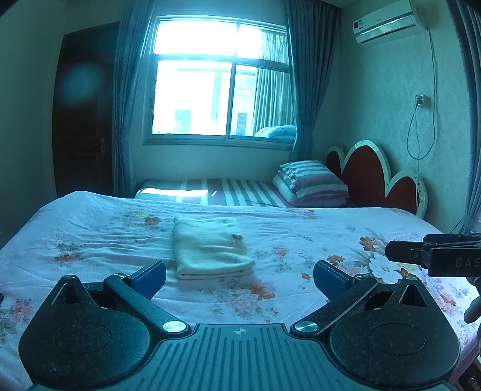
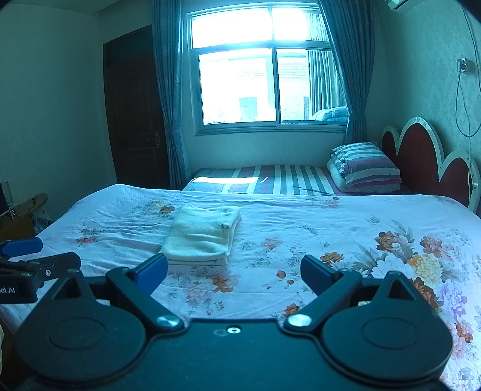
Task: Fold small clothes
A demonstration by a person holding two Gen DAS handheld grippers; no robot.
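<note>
Bedroom scene, bright window (image 1: 221, 78) with blue-grey curtains (image 1: 126, 99) at the far wall, dark wooden door (image 1: 79, 108) to its left, white air conditioner (image 1: 387, 25) high on the right wall. Large bed with a white floral-print sheet (image 1: 300, 237) fills the foreground; behind its far edge a second bed with a striped cover (image 1: 240, 192), a folded striped quilt-and-pillow stack (image 1: 312, 183) and a red scalloped headboard with white trim (image 1: 369, 177). Cream folded small garment of soft knit cloth (image 1: 207, 249) lies flat on the floral sheet, roughly mid-width of the bed and nearer its near edge than its far edge, layered edges showing at the near end; nothing touches it. Left gripper (image 1: 239, 278), black with blue pads, is spread wide and empty, hovering above the sheet just short of the garment's near edge; the garment sits between the two fingers in that view, closer to the left pad. Right gripper (image 2: 234, 273) is also spread wide and empty, above the sheet near the bed's near edge, with the garment ahead of its left finger. Each gripper shows at the other's side edge, apart from the garment. Part of a hand (image 1: 473, 306) shows at the right border of the left wrist view.
</note>
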